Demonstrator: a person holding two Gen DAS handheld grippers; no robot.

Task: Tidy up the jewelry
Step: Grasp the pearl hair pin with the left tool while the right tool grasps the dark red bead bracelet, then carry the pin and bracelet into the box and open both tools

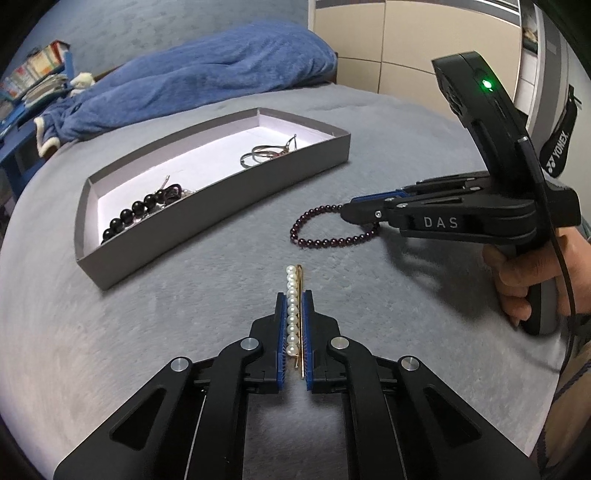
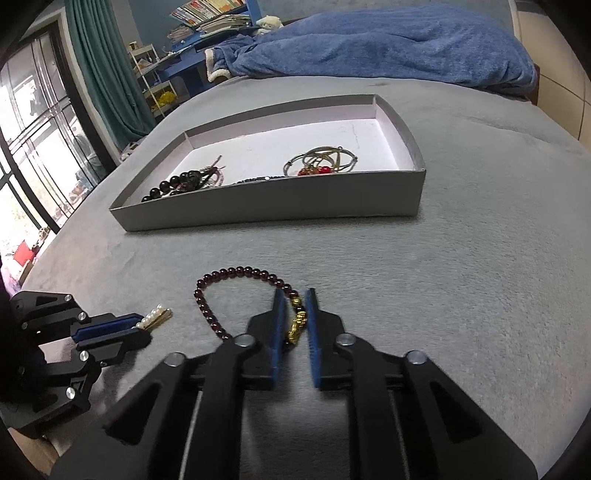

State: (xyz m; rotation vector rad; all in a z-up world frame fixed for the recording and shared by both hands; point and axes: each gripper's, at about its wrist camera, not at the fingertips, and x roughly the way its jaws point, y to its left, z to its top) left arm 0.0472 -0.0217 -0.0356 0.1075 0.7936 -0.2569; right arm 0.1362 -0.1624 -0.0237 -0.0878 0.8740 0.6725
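On the grey bed cover lies a pearl hair clip (image 1: 292,280) with a gold bar, and my left gripper (image 1: 293,293) is shut on it lengthwise. Its pearl end (image 2: 155,317) sticks out of the left gripper (image 2: 142,325) in the right wrist view. To the right, a dark red bead bracelet (image 1: 317,245) rests on the cover. My right gripper (image 2: 294,293) is shut on it at its gold charm, with the loop (image 2: 236,272) lying to the left. A grey open box (image 1: 221,206) behind holds a black bead bracelet (image 1: 136,210) and metal hoops (image 1: 266,153).
A crumpled blue blanket (image 1: 207,66) lies at the far end of the bed. A person's hand (image 1: 524,273) grips the right gripper's handle. A blue shelf with books (image 2: 207,14) and a window (image 2: 33,147) stand beyond the bed's left edge.
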